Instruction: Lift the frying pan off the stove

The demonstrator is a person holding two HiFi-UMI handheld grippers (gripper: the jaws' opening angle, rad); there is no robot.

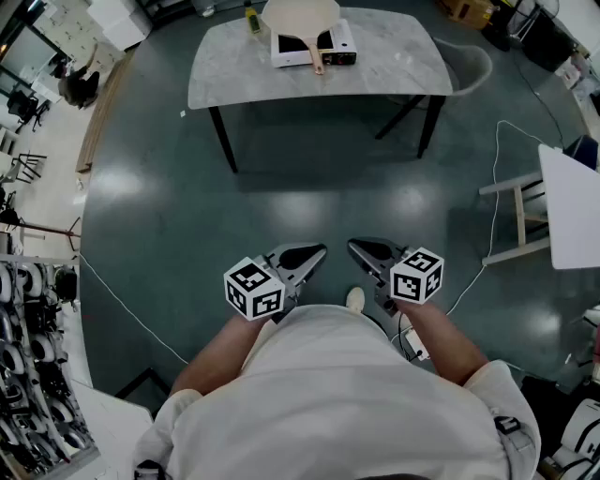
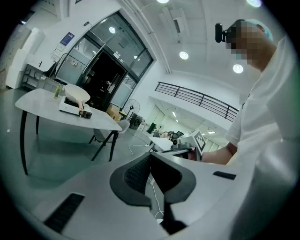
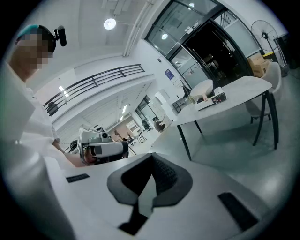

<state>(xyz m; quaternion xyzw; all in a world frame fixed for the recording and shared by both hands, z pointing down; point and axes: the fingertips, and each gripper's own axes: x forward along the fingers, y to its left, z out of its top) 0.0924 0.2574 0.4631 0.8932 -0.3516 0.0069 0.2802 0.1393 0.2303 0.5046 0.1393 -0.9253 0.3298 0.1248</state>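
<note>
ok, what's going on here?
A person stands back from the table with a tool in each hand, held close to the body. The left tool and right tool are both shut and empty. The frying pan sits on the stove across the floor, untouched. The lift has not begun.

A pale, round frying pan (image 1: 298, 15) sits upright on a white, boxy stove (image 1: 292, 52), its tan handle pointing toward the near edge of the tabletop (image 1: 394, 70). The stove lies at the tabletop's far middle, a dark panel on its near side.
</note>
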